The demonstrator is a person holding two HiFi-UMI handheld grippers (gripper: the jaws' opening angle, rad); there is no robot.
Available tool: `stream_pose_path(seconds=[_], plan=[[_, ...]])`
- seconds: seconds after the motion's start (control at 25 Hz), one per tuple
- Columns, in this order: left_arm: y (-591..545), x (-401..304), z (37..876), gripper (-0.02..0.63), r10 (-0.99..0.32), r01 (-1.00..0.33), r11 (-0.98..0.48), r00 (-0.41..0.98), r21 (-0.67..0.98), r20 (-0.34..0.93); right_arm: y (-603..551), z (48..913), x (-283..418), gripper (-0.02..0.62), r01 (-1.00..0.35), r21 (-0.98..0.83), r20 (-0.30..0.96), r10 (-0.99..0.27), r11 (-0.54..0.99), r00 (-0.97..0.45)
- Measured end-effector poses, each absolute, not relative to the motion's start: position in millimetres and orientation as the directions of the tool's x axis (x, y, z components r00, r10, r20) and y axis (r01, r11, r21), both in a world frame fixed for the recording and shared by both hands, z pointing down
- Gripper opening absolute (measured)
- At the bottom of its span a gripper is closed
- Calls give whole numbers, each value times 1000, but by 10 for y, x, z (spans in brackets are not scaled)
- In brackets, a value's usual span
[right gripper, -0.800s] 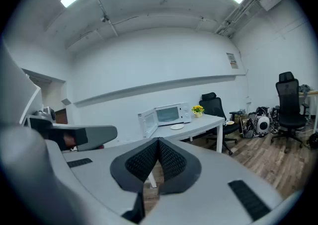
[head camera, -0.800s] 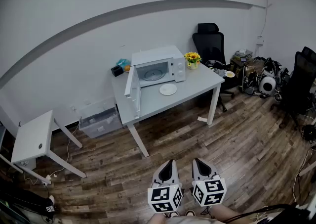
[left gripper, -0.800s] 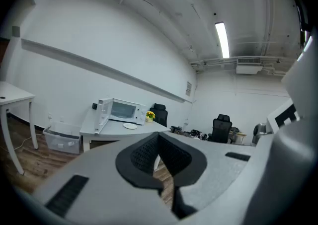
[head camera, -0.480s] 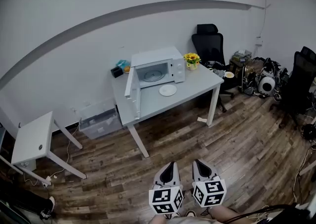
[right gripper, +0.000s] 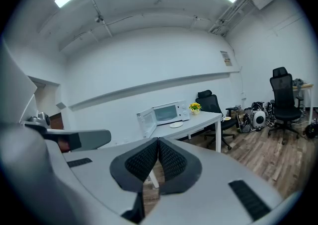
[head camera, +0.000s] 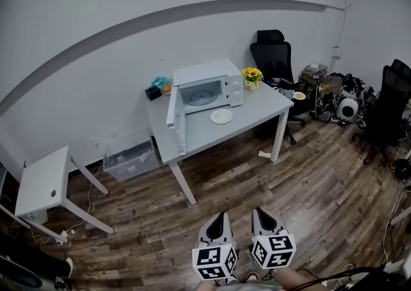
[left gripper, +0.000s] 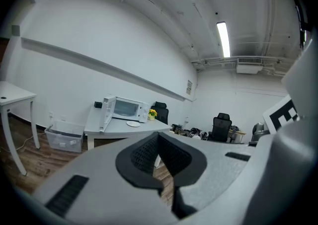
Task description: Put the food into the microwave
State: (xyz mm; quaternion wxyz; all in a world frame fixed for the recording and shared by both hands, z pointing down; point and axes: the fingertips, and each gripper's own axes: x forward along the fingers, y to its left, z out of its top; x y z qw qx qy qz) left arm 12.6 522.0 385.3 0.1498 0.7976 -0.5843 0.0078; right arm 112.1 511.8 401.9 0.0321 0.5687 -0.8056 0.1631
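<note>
Grey table (head camera: 253,115) carries open microwave (head camera: 209,85), white plate (head camera: 221,116), perhaps food (head camera: 166,88) behind.

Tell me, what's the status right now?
Both shut, empty: left tool, right tool, far back. On table, plate before microwave, door open. Wooden floor between looks unobstructed.

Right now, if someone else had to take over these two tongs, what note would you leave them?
Left tongs: shut, empty.
Right tongs: shut, empty.
Both are held low, side by side, across the wooden floor from the table.
Microwave stands on the table, its door swung open. A white plate lies on the table just in front of it. What is on it is too small to tell.
Done: door open.
Left: walk up, grip the plate, set it inside the microwave.
</note>
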Motion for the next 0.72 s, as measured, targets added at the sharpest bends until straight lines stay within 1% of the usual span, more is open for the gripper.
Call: stream_pose_path(seconds=[0.32, 0.72], plan=[[5148, -129, 3905, 2, -930, -934, -268, 315, 235, 190, 5117, 4182, 1038, 17, -944, -217, 299, -903, 249, -307], [4836, -151, 3945, 2, -925, -932, -286, 330, 224, 190, 4798, 4208, 992, 17, -950, -198, 304, -907, 241, -293]])
